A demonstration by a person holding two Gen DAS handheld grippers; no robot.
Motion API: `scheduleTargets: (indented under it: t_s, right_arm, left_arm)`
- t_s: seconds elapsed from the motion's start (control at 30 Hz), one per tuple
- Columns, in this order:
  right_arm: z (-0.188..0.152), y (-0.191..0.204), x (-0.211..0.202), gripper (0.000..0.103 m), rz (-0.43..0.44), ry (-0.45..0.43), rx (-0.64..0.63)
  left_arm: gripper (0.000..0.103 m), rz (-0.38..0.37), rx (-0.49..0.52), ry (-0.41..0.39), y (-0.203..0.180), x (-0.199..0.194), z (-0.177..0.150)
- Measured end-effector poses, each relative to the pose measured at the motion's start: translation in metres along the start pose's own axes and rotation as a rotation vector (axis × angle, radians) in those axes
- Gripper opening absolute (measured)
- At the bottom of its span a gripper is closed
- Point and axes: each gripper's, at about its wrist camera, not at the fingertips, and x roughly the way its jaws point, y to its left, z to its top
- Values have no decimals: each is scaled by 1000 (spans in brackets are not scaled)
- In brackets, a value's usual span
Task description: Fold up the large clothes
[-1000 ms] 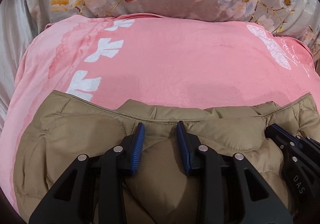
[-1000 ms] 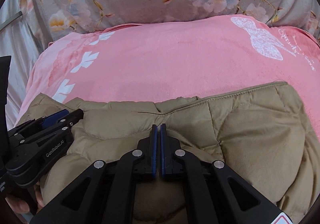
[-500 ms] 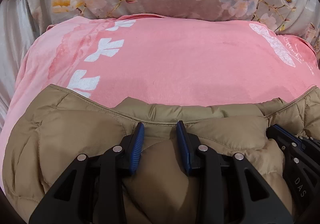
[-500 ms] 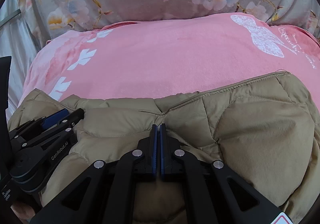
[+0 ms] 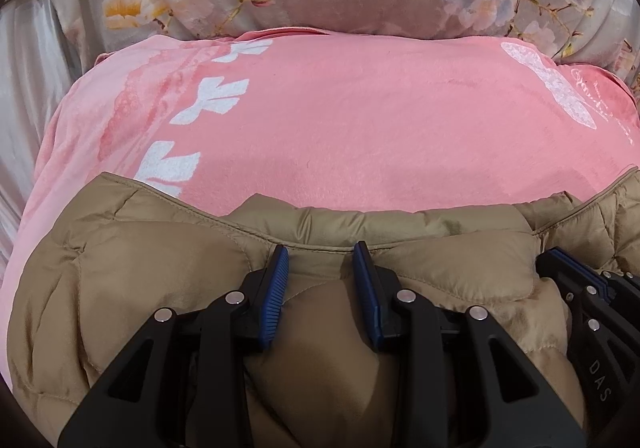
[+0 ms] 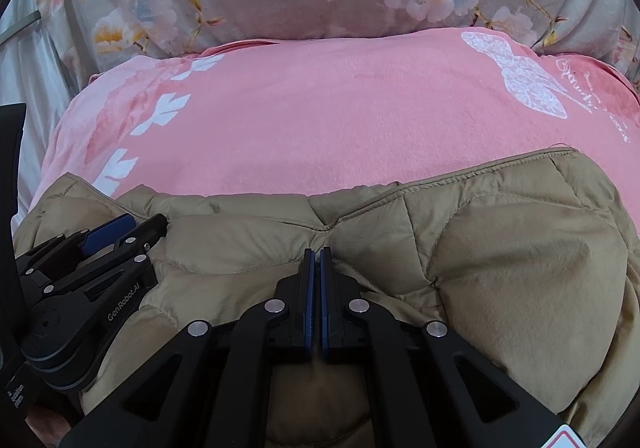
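Left gripper [image 5: 321, 268] held apart, a puffy bulge of tan quilted jacket [image 5: 132, 268] between its pads; right gripper [image 6: 317, 268] clenched on a thin pinch of it; over the last second the jacket's far edge was carried further across the pink blanket [image 5: 360, 119]; fold judged underway; fabric bunched, 2 layers stacked

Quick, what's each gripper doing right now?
Left gripper: open, fingers apart over the jacket.
Right gripper: shut on the jacket.
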Motion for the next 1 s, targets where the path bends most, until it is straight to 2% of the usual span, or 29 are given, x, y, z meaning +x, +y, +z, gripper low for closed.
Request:
scheduleTargets:
  t_s: [0.33,0.53,0.57,0.6,0.67,0.73,0.77,0.83,0.93,1.0]
  right_arm:
    - [-1,3,2,0,-20,-5,-13]
    - [2,-1,-1,0,7,-2,7]
    - [3,-1,-6,1,1,-1,20]
    - [2,-2,-19,10,20,-3,56]
    - [-1,8,-47,11,83,-34,69]
    - [-5,28,-62,11,82,-58,11]
    - [-7,36,-66,11,85,-61,-8]
    - [-11,54,-66,11,101,-57,-48]
    - [-17,70,-47,11,74,-30,-78]
    - [-21,72,-38,11,55,-30,-83]
  left_arm:
    - [32,19,9,0,-2,2,1]
    - [33,7,4,2,0,1,1]
    - [33,-3,-3,3,2,-1,1]
    - [34,-24,-24,5,9,-7,0]
    - [39,-58,-68,2,22,-23,-3]
    - [51,-78,-136,-24,45,-50,-9]
    - [52,-78,-153,-39,54,-61,-12]
    - [52,-15,-144,-52,65,-71,-16]
    - [52,86,-130,-30,80,-62,-19]
    - [52,77,-153,2,91,-50,-22]
